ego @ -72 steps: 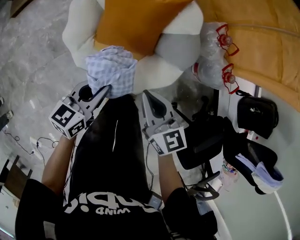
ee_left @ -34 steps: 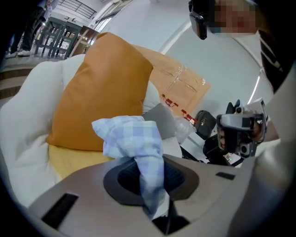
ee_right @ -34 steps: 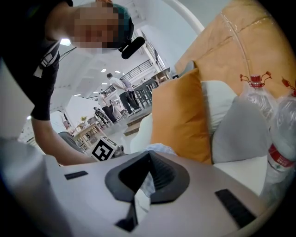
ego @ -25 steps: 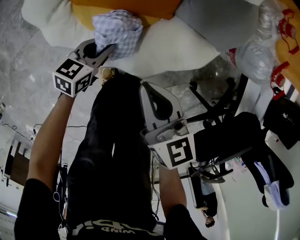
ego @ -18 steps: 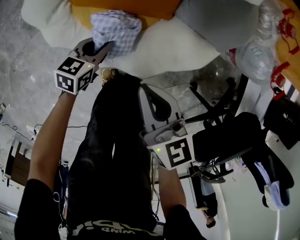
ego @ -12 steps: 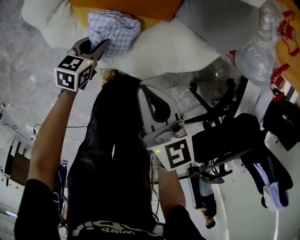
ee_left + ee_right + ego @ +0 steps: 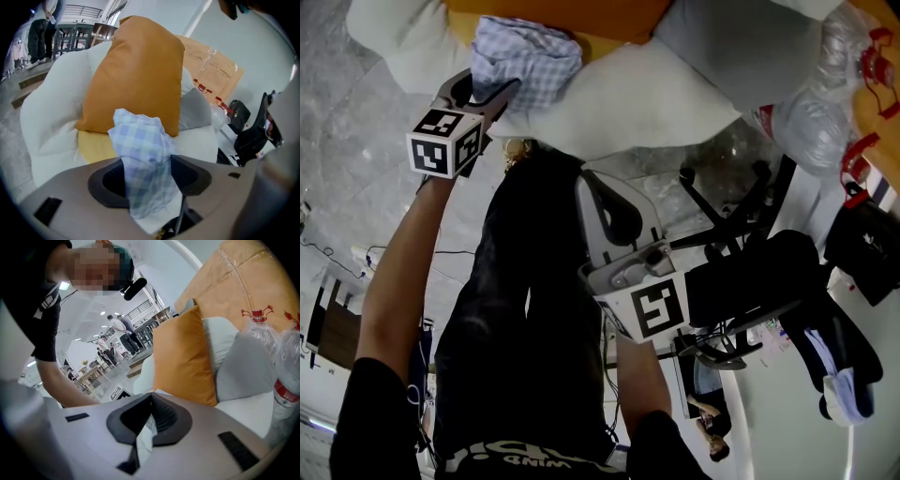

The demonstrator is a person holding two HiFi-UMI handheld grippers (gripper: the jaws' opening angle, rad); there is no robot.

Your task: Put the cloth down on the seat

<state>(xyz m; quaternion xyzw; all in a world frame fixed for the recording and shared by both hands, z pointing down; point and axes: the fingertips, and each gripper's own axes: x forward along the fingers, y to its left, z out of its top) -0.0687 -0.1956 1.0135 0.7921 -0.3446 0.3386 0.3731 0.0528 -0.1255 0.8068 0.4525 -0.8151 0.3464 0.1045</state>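
Cloth [image 7: 140,140], long axis upright (toward orange cushion [image 7: 136,70]), between just-opened jaws of left tool [image 7: 147,165], seemingly loose

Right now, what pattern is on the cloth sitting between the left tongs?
The cloth has a pale blue and white check, which shows best in the left gripper view.

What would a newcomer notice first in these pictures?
The blue-checked cloth, bunched over the white seat, stands between the jaws of the left gripper, which have just been opening. Right behind it leans a big orange cushion.
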